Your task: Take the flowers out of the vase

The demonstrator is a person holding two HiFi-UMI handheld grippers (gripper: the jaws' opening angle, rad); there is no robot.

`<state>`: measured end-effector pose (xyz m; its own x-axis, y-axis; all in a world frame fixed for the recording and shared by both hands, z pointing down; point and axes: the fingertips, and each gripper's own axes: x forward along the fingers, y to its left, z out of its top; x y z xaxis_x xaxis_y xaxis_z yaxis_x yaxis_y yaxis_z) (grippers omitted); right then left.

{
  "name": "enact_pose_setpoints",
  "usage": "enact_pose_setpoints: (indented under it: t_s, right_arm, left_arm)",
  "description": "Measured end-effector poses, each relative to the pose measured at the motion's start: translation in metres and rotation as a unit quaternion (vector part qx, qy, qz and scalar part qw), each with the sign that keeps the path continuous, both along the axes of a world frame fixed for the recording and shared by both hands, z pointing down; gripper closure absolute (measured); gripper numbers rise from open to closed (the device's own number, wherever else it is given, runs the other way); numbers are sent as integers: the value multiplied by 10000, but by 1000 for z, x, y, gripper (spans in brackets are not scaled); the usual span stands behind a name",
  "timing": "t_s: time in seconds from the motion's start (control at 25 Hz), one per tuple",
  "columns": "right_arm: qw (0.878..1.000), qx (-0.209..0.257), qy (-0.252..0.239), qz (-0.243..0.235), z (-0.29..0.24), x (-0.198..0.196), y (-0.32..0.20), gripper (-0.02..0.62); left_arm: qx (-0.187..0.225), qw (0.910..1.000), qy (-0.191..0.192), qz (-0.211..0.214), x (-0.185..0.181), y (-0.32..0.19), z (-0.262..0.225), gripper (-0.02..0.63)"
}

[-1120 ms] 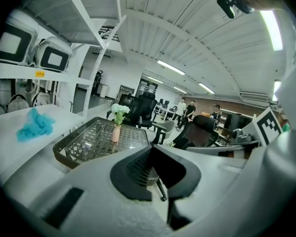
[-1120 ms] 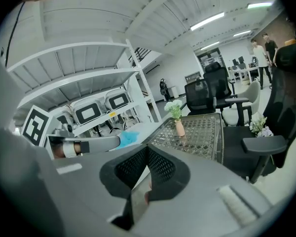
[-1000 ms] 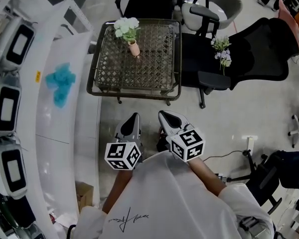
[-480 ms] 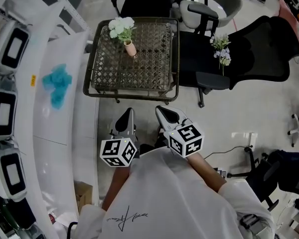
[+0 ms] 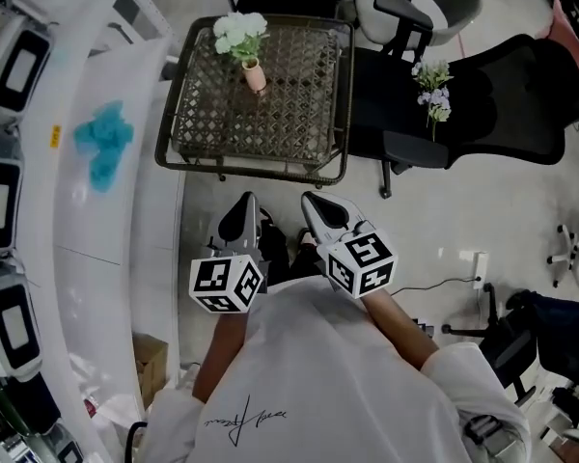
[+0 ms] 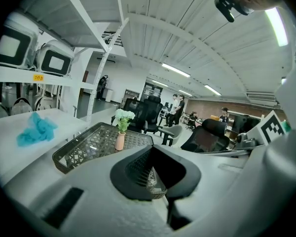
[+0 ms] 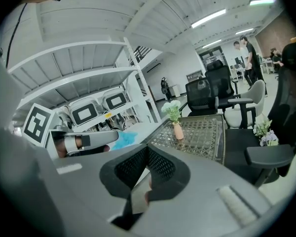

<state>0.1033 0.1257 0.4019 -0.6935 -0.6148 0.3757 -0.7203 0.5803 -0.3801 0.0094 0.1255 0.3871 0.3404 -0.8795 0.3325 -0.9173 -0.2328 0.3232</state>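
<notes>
Standing upright in the small pink vase [image 5: 255, 75] at the far left of the wicker table [image 5: 289, 114], the white flowers [image 5: 239, 33] are untouched, so you are at the approach. Your left gripper [image 5: 239, 212] and right gripper [image 5: 320, 208] both hover well short of the table, jaws closed together on nothing, and the next move, I judge, calls for reaching in, parting one pair of jaws and closing on the stems just above the vase's mouth. Only the head view shows a second bunch [image 5: 431, 90] lying on the black chair [image 5: 502, 104] beside the table; the gripper views show the jaws meeting and the vase side-on.
</notes>
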Motion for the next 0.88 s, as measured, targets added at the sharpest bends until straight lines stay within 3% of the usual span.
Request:
enact_pose_setpoints:
  t_s: [0.88]
  right_arm:
    - [9995, 56, 204, 231, -4, -47, -78, 589]
  left_arm:
    - [-79, 9994, 144, 298, -40, -82, 2, 601]
